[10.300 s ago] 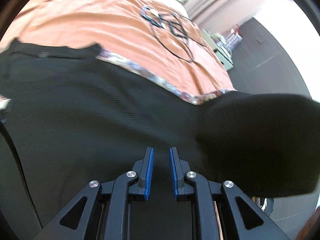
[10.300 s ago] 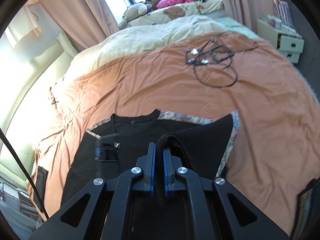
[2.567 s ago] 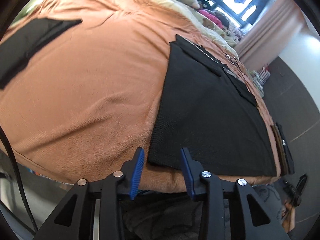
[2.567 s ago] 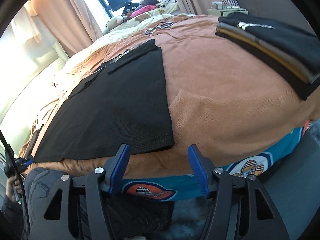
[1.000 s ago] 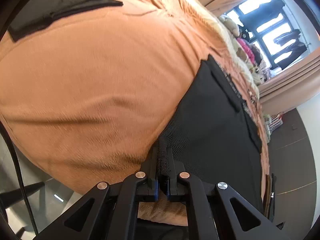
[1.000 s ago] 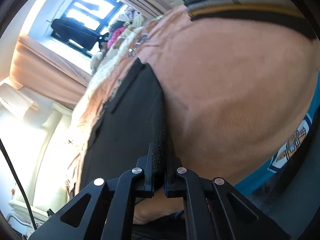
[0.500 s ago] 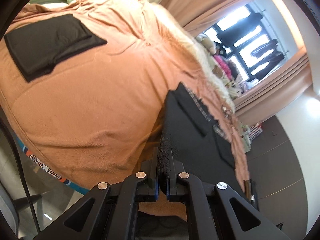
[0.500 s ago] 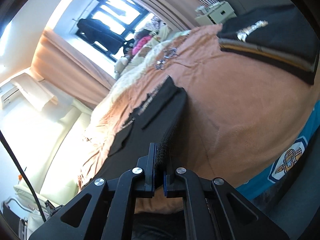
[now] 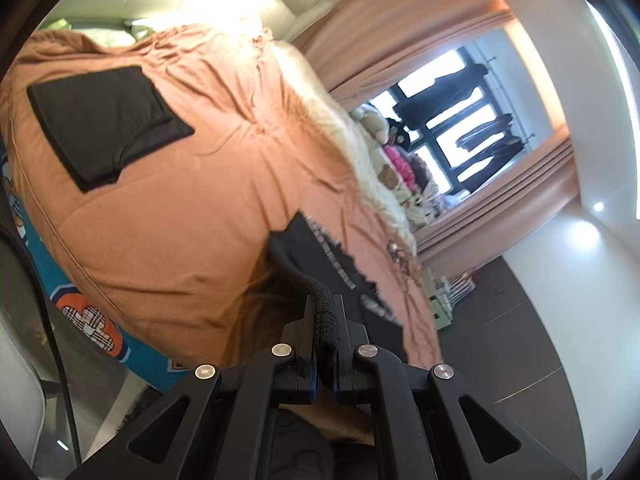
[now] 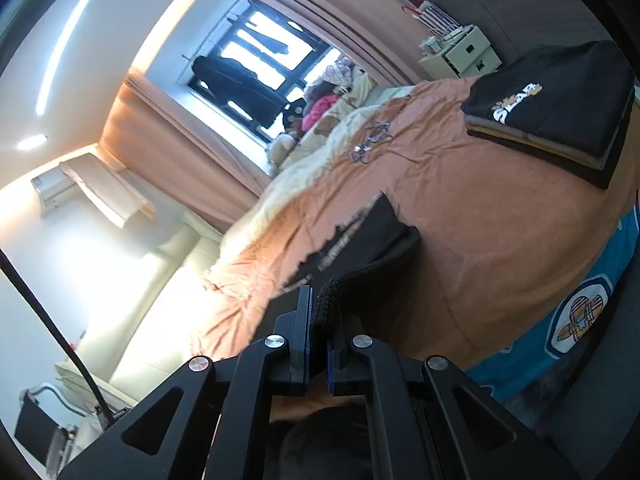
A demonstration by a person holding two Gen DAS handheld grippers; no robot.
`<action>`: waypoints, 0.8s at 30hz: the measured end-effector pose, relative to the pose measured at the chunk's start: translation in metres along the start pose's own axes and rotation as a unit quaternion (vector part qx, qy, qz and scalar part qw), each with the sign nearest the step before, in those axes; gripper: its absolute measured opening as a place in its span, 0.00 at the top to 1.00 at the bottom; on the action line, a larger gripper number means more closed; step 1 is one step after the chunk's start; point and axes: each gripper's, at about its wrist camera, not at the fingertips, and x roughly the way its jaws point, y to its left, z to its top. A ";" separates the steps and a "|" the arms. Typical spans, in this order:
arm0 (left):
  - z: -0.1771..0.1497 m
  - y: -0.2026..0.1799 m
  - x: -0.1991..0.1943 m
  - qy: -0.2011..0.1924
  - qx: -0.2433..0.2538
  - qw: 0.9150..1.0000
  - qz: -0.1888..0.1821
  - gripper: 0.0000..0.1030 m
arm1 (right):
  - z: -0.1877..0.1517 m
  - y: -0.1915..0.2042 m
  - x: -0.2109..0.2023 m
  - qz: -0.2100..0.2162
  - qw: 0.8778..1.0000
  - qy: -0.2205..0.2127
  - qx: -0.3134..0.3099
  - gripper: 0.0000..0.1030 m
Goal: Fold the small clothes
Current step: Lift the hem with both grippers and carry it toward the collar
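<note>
- Two grippers are clenched on the same black garment (image 9: pixel 320 256): the left gripper (image 9: pixel 325 334) pinches one near corner of its hem at lower centre of the left wrist view, and the right gripper (image 10: pixel 318 330) pinches the other corner at lower centre of the right wrist view.
- From those pinches the garment runs up the frame onto the orange blanket (image 9: pixel 192 216), where its far part lies (a patterned trim shows along the far edge).
- Risk, as a judgement: each pinch takes only a narrow bite of thick knit, so a corner could slip out mid-fold and the hem would land crooked.
- Another risk: if one hand travels ahead of the other, the fold line would skew or the cloth bunch up.
- No container is in view. Finished pieces simply lie on the blanket: a folded dark piece (image 9: pixel 108 120) at upper left of the left view, a stack of folded clothes (image 10: pixel 556 104) at upper right of the right view.
</note>
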 end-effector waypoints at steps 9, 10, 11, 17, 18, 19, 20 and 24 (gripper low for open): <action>0.011 -0.049 -0.062 -0.044 0.024 0.998 -0.040 0.96 | 0.017 0.012 -0.028 0.048 0.998 -0.040 -0.011 0.99; 0.013 -0.054 -0.068 -0.050 0.026 0.997 -0.044 0.96 | 0.020 0.012 -0.029 0.052 0.998 -0.045 -0.015 0.99; 0.015 -0.060 -0.073 -0.055 0.030 0.997 -0.048 0.96 | 0.022 0.012 -0.029 0.054 0.997 -0.048 -0.018 0.99; 0.027 -0.074 -0.073 -0.061 0.038 0.996 -0.055 0.96 | 0.033 -0.001 0.003 0.058 0.997 -0.049 -0.030 0.99; 0.029 -0.074 -0.069 -0.061 0.038 0.996 -0.053 0.96 | 0.034 -0.005 0.009 0.057 0.997 -0.047 -0.029 0.99; 0.031 -0.074 -0.065 -0.061 0.038 0.996 -0.051 0.96 | 0.035 -0.007 0.014 0.055 0.997 -0.045 -0.028 0.99; 0.032 -0.073 -0.060 -0.060 0.037 0.996 -0.048 0.96 | 0.038 -0.010 0.020 0.053 0.997 -0.043 -0.026 0.99; 0.039 -0.068 -0.031 -0.051 0.035 0.998 -0.034 0.96 | 0.053 -0.023 0.058 0.040 0.999 -0.030 -0.017 0.99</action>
